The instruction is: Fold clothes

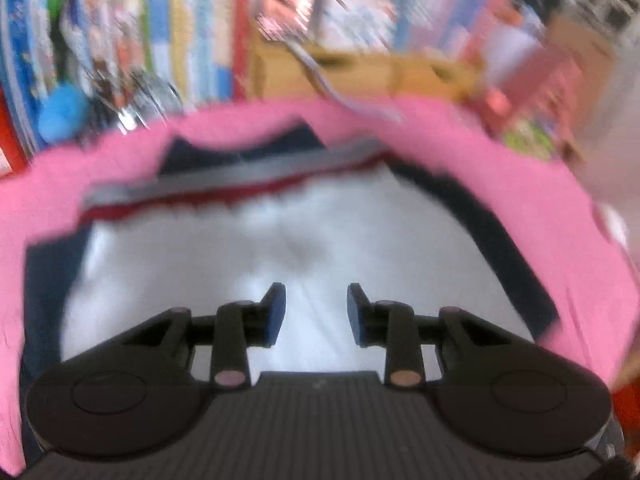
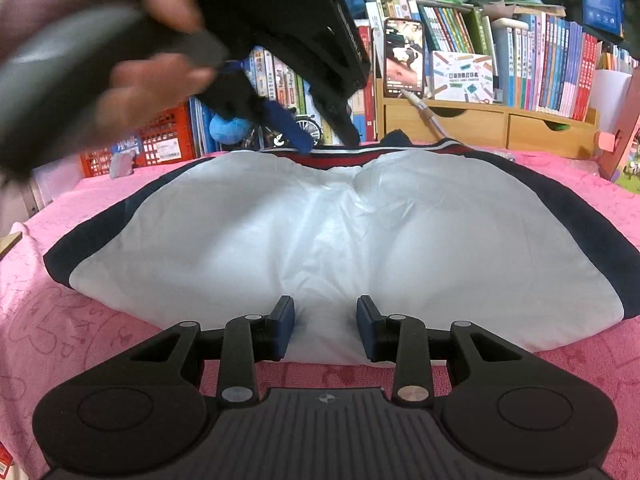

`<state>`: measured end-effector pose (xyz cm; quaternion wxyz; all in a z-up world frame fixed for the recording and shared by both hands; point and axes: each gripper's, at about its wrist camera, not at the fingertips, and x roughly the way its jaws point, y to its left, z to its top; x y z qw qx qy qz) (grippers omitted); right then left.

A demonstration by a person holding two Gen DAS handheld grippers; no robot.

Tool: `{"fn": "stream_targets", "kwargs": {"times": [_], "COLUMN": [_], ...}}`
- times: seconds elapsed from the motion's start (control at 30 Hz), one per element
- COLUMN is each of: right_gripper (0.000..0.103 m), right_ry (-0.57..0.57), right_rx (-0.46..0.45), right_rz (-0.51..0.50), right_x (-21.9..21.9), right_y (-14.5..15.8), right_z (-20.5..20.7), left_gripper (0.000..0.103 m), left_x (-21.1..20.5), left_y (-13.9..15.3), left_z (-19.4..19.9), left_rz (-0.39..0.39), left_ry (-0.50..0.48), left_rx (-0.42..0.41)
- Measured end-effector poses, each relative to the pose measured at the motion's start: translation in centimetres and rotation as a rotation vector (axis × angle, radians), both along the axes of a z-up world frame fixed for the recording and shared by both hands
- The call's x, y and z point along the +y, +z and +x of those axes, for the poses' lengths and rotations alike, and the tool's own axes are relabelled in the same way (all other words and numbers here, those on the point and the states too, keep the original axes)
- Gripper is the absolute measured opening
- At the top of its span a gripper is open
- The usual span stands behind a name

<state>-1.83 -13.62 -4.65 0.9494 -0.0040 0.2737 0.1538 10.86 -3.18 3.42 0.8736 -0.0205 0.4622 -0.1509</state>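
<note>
Jacket (image 2: 320, 240) flat, left gripper (image 2: 320, 140) raised, right gripper (image 2: 325, 326) low

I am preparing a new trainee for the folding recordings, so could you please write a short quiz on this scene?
1. True or false: the right gripper has its jaws clamped on a bunched fold of the garment.
2. What covers the surface under the garment? A) a pink cloth B) a green mat C) bare wood
3. In the right wrist view, what appears at the upper left above the garment?

Key:
1. False. The jaws stand apart over the white near edge, with nothing pinched.
2. A, the pink cloth.
3. The person's hand holding the left gripper, its tips near the garment's striped far edge.
</note>
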Motion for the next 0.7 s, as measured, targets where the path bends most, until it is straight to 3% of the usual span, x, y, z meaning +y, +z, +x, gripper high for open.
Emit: {"fn": "stream_targets", "kwargs": {"times": [0.13,0.37,0.5,0.6,0.7], "right_gripper": [0.035,0.032,0.031,0.03,0.03], "right_ry": [-0.002,0.003,0.011,0.014,0.014], "right_rx": [-0.001,-0.004,-0.003,-0.006,-0.008], "right_rz": [-0.001,-0.014,-0.017,-0.025,-0.029], "right_x": [0.1,0.3,0.2,0.3,0.3], "right_y": [0.0,0.0,0.0,0.0,-0.1], "right_z": [0.0,0.0,0.1,0.0,0.0], "left_gripper": [0.029,0.028,0.028,0.031,0.028], "left_x": [-1.0,-1.8,-0.2,-0.3,0.6], "left_y": [-3.1,-3.8,-3.8,-3.8,-3.2], "left_z": [0.1,8.4,13.2,14.0,13.1], "left_rz": [0.062,0.153,0.111,0.132,0.094], "left_ry": [-0.001,0.095,0.206,0.179,0.203], "left_rx": [0.124,0.005,-0.007,-0.035,-0.033]}}
